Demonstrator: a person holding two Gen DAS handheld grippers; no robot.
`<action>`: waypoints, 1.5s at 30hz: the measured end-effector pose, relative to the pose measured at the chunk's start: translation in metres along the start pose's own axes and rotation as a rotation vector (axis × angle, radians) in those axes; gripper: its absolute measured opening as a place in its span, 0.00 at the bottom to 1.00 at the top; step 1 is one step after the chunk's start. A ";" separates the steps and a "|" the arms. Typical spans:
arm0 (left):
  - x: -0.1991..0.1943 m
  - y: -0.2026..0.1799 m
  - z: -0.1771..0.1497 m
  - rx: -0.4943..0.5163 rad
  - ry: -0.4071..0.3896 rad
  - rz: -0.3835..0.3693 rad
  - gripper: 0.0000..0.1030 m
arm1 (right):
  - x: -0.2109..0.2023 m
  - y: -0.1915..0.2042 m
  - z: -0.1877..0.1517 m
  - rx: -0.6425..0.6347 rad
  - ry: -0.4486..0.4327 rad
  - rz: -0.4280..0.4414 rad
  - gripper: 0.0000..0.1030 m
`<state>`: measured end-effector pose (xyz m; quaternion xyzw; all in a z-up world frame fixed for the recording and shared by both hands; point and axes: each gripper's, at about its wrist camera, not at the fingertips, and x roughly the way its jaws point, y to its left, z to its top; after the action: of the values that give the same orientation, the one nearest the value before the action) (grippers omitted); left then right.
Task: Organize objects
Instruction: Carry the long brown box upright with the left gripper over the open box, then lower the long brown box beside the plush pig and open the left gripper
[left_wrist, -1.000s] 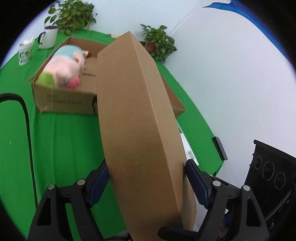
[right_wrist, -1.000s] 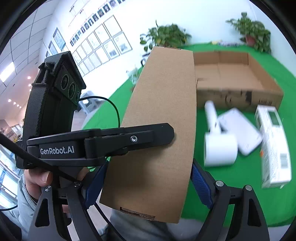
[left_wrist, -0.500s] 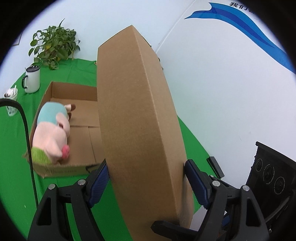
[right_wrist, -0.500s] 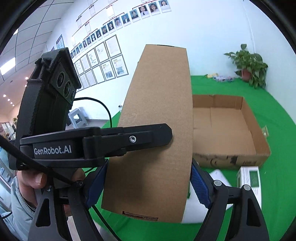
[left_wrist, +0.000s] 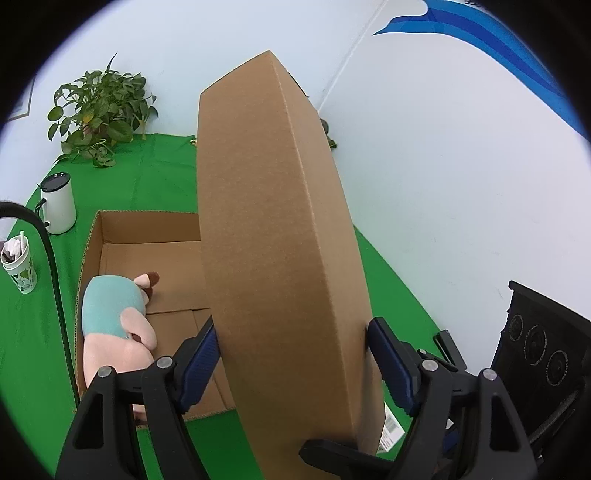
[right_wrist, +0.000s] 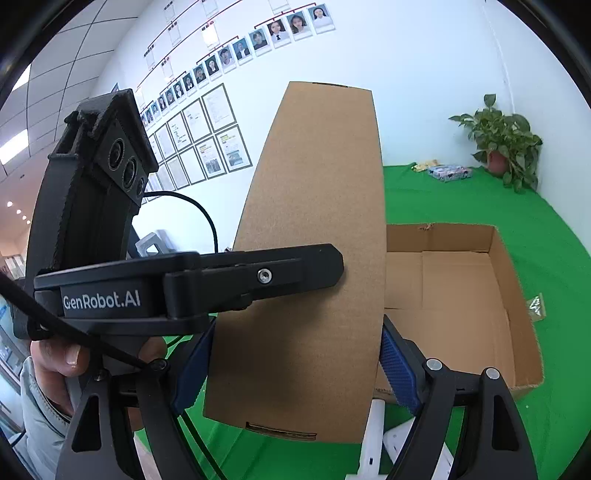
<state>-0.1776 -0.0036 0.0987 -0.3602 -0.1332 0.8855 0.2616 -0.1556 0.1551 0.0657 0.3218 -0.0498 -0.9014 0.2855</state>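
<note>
A flat closed cardboard box (left_wrist: 280, 258) is held up in the air between both claws, tilted on edge above a green-covered bench (left_wrist: 147, 173). The left claw (left_wrist: 291, 358) grasps one end of the box, its blue pads (left_wrist: 201, 354) pressed against the two broad faces. The right claw (right_wrist: 295, 365) grasps the box (right_wrist: 310, 258) the same way, and its jaws have just been closing slightly on it. In the right view the left claw (right_wrist: 332, 264) reaches in from the left and a hand (right_wrist: 55, 362) holds its grip. Below the box lies an open tray (left_wrist: 147, 254) of cardboard with a plush toy (left_wrist: 114, 321) in its near left corner. A white mug (left_wrist: 57, 208), a paper cup (left_wrist: 20, 264) and a plant (left_wrist: 99, 114) stand beyond, on the left
</note>
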 end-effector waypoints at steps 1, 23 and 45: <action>0.005 0.004 0.002 -0.003 0.005 0.010 0.74 | 0.006 -0.005 0.003 0.008 0.006 0.010 0.78; 0.127 0.092 -0.007 -0.113 0.253 0.315 0.69 | 0.188 -0.105 -0.004 0.224 0.264 0.309 0.78; 0.147 0.086 -0.025 -0.097 0.300 0.431 0.61 | 0.168 -0.123 -0.012 0.194 0.339 0.214 0.68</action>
<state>-0.2804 0.0086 -0.0388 -0.5197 -0.0552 0.8500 0.0663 -0.3138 0.1671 -0.0700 0.4874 -0.1217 -0.7900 0.3515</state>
